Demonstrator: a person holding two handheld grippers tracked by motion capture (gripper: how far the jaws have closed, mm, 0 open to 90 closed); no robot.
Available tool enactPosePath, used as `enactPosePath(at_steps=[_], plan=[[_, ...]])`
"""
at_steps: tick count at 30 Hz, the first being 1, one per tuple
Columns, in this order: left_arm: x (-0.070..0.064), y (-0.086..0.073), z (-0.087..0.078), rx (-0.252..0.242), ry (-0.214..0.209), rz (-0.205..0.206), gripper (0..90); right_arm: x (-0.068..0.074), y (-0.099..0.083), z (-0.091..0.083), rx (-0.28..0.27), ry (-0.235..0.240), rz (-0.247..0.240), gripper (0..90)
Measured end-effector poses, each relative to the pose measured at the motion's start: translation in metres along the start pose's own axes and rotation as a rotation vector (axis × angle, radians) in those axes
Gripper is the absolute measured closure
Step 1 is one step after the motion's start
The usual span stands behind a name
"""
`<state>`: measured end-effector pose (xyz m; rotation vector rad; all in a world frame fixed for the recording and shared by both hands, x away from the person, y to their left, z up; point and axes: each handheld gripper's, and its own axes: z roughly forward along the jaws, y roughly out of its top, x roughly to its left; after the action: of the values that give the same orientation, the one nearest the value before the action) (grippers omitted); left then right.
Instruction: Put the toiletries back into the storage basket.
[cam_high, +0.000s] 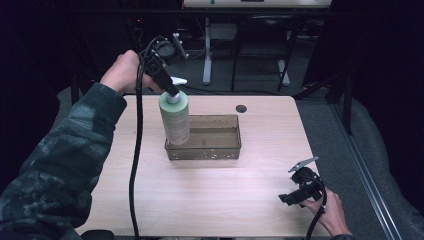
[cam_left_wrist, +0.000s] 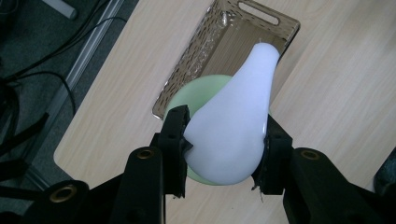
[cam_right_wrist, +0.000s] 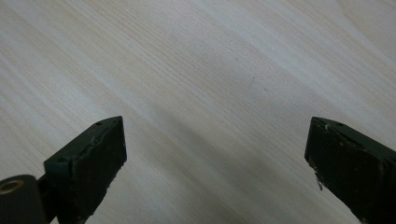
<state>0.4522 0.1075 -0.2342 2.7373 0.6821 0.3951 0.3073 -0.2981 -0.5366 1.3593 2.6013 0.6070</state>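
Observation:
A pale green pump bottle (cam_high: 175, 119) with a white pump head (cam_left_wrist: 233, 121) hangs upright over the left end of a clear brown plastic bin (cam_high: 220, 148). My left gripper (cam_high: 169, 86) is shut on the pump head from above. In the left gripper view the black jaws clamp both sides of the white head, with the green bottle top (cam_left_wrist: 198, 93) beneath it and the bin (cam_left_wrist: 210, 42) below. Whether the bottle's base touches the bin floor I cannot tell. My right gripper (cam_high: 291, 198) rests low at the table's front right, open, with bare wood between its fingertips (cam_right_wrist: 93, 158).
The light wooden table (cam_high: 210, 200) has a round cable hole (cam_high: 241, 108) behind the bin. A black cable (cam_high: 134, 165) trails from the left gripper across the table's left side. Desk legs and dark floor lie beyond the far edge.

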Motion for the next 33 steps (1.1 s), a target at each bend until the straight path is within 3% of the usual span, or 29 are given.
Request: enactPosePath(at_steps=[14,33], plan=[[0.010,0.004,0.015,0.000,0.007,-0.035,62.1,0.001,0.000,0.000,-0.002,-0.004,-0.006,5.4],[0.012,-0.001,0.050,0.007,-0.024,-0.051,62.2,0.002,0.000,0.000,-0.006,0.000,-0.012,5.6]])
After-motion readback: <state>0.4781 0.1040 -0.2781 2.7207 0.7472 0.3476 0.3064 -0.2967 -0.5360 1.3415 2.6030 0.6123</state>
